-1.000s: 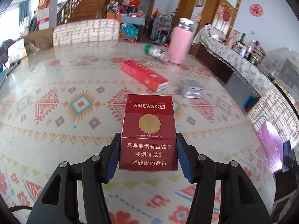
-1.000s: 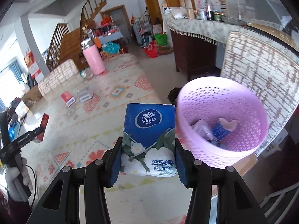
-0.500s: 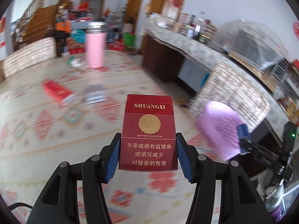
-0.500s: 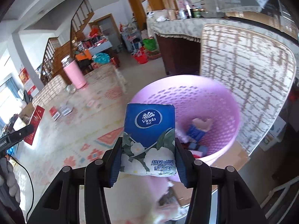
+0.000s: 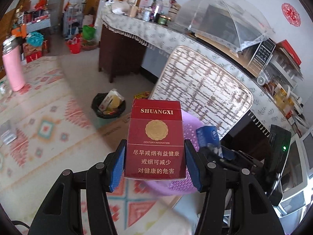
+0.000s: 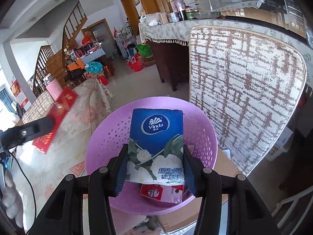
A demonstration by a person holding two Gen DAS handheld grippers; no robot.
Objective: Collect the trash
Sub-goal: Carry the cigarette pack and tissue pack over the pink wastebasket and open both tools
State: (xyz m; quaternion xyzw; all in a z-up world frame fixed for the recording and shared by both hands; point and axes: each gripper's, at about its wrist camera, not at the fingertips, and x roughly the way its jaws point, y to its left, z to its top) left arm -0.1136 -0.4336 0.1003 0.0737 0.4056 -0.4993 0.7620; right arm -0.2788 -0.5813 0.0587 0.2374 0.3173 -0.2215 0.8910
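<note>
Both grabs are basically done at this point, only the drop is left. The red cigarette pack is clamped between the blue pads of the left gripper, jaws about half spread and pressed flat on both sides of the box, which is held upright with the label facing the camera. The purple basket is seen just beyond and below that pack, mostly hidden behind it. On the other side, the blue tissue pack is pinched the same way by the right gripper (the soft wrapper looks a bit squeezed at the bottom), and it's hanging right over the basket's mouth, with the rim showing all around ahead of the fingers. A red and white wrapper is already lying in the bottom, directly under the jaws, so some trash has been collected. What's probably left: the tissue pack gets released first, then the cigarette pack once it's carried fully over the opening. Off to the left gripper's far left, something small is still lying on the patterned rug, too blurred to be identified, so more pickups may be needed.
</note>
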